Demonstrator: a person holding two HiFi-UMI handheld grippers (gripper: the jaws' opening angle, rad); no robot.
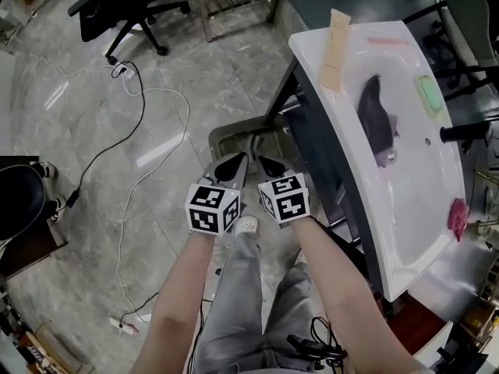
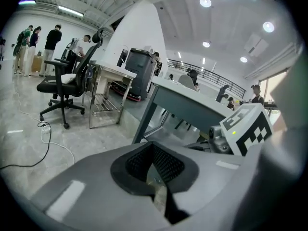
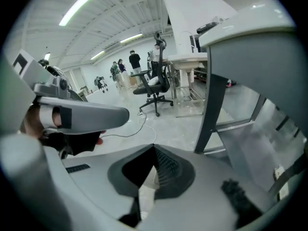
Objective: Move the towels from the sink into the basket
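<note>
Grey towel (image 1: 376,119) lies in the white sink (image 1: 413,209) at two o'clock. Both forearms reach straight ahead, side by side, at six o'clock. The left gripper (image 1: 233,164) and right gripper (image 1: 270,165) slant floorward, each with its jaws closed on nothing.

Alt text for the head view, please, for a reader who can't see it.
The left gripper and right gripper, both hand-held, hover shut and empty side by side near a grey basket on the floor. To their right, a white sink holds a dark towel, with a pink cloth at its edge.
</note>
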